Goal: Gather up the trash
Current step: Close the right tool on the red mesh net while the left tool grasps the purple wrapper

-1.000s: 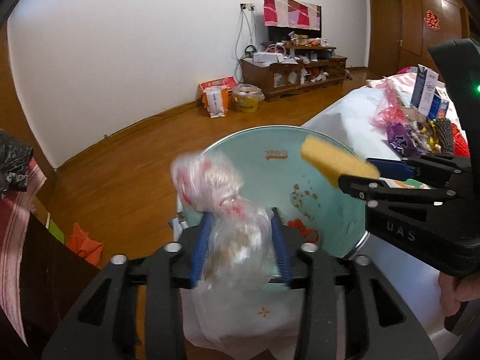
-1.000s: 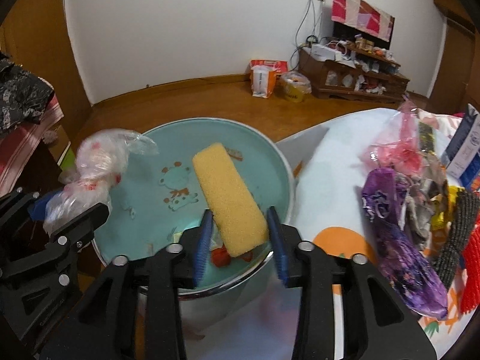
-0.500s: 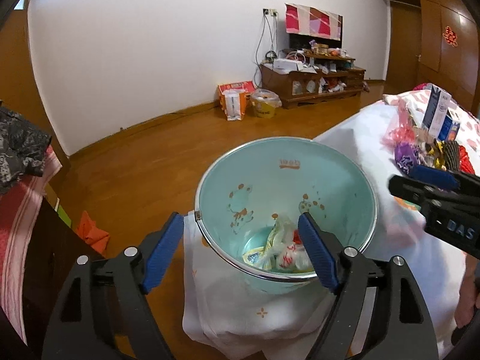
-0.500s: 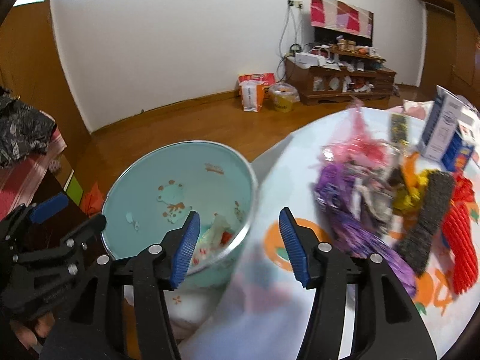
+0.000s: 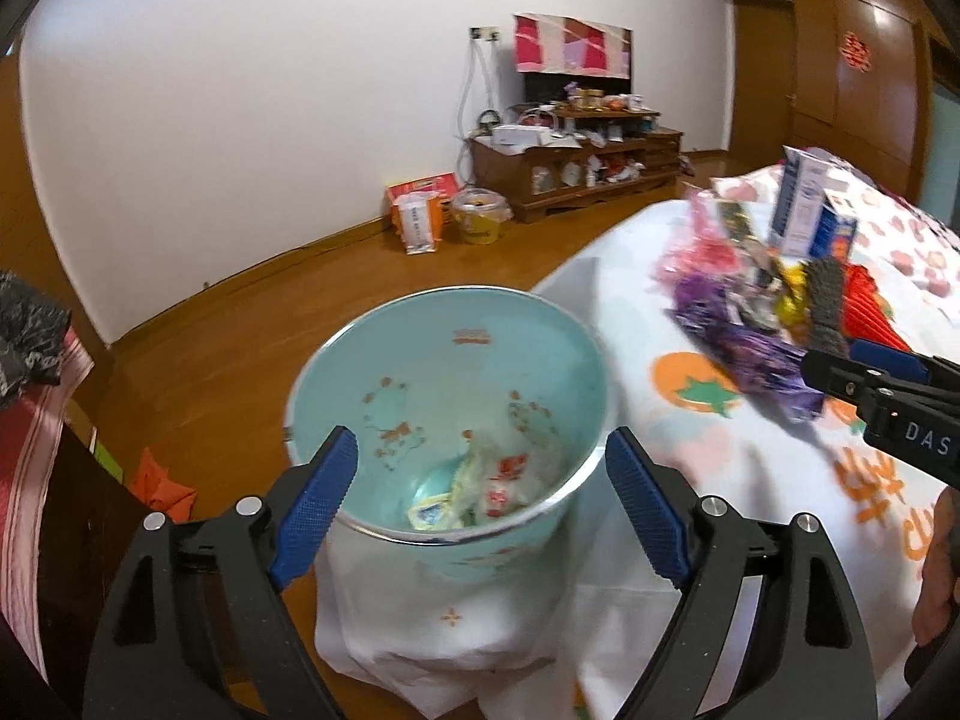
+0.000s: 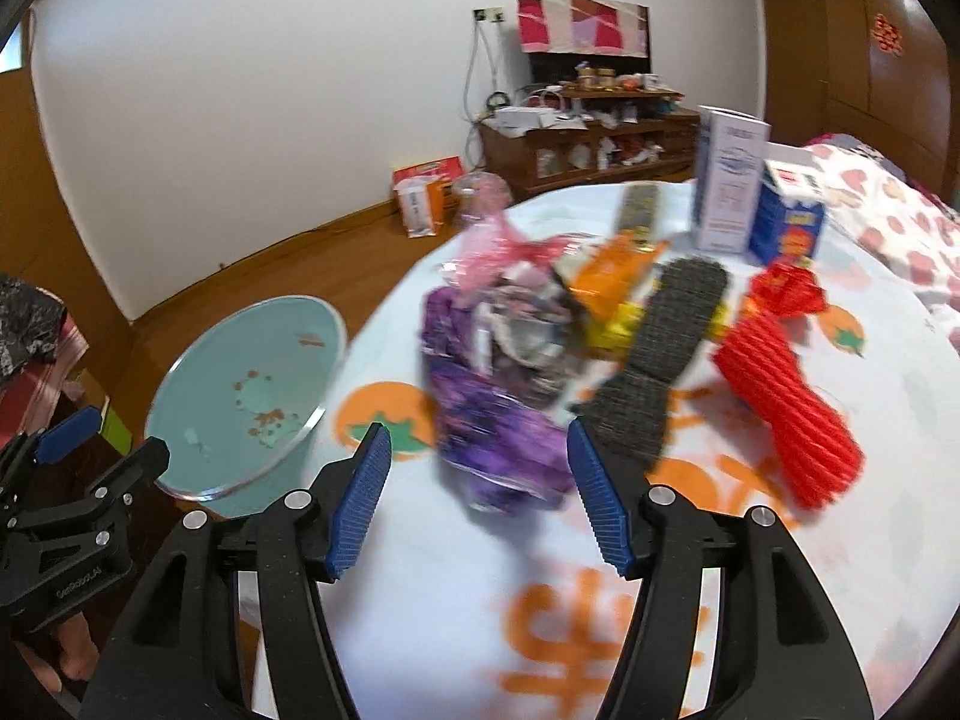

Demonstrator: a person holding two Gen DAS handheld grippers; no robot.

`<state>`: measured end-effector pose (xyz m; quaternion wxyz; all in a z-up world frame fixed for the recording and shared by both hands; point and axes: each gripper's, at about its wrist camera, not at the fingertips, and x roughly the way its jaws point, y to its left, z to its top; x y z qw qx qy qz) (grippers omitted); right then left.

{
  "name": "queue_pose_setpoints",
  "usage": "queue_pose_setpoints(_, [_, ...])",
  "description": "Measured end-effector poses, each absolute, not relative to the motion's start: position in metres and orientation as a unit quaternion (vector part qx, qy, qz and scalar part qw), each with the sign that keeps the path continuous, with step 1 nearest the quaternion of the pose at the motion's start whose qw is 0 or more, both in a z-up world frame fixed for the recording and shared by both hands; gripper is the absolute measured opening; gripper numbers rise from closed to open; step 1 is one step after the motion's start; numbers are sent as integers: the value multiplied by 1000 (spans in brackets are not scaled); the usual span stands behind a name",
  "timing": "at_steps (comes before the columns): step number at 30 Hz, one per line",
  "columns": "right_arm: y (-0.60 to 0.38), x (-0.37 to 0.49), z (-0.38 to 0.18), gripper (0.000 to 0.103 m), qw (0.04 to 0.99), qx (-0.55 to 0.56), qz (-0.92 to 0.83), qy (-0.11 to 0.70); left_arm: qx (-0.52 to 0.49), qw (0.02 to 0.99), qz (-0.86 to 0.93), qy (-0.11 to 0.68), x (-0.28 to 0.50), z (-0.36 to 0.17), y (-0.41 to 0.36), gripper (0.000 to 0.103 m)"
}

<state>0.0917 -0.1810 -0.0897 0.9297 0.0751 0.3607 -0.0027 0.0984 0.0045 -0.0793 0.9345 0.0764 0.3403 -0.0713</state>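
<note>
A light blue bin stands at the table's edge, with crumpled wrappers at its bottom. My left gripper is open and empty, hovering over the bin's near rim. My right gripper is open and empty over the table, just in front of a purple wrapper. The trash pile behind it holds a pink bag, an orange packet, a black scouring pad and a red ridged piece. The bin also shows in the right wrist view.
A white and a blue carton stand at the far side of the round table with its fruit-print cloth. A wooden floor and a low TV cabinet lie beyond. A dark cabinet stands at the left.
Both grippers opened and dropped their loads, the plastic bag and the yellow sponge, into the bin. The right gripper then swung right over the table toward the trash pile.
</note>
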Motion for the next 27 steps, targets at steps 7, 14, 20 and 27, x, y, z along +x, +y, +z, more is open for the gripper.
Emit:
queue_pose_setpoints(7, [-218,64,-96,61,930,80,-37,358,76,926,-81,361,92,-85,-25,83])
queue_pose_setpoints(14, [-268,47,-106,61,924,96,-84,362,96,922,-85,366,86,-89,-49,83])
queue_pose_setpoints(20, [-310,47,-99,61,924,96,-115,352,92,918,-77,378,91,-89,-58,83])
queue_pose_setpoints(27, [-326,77,-109,61,916,60,-91,387,85,916,-68,385,95,-85,-65,84])
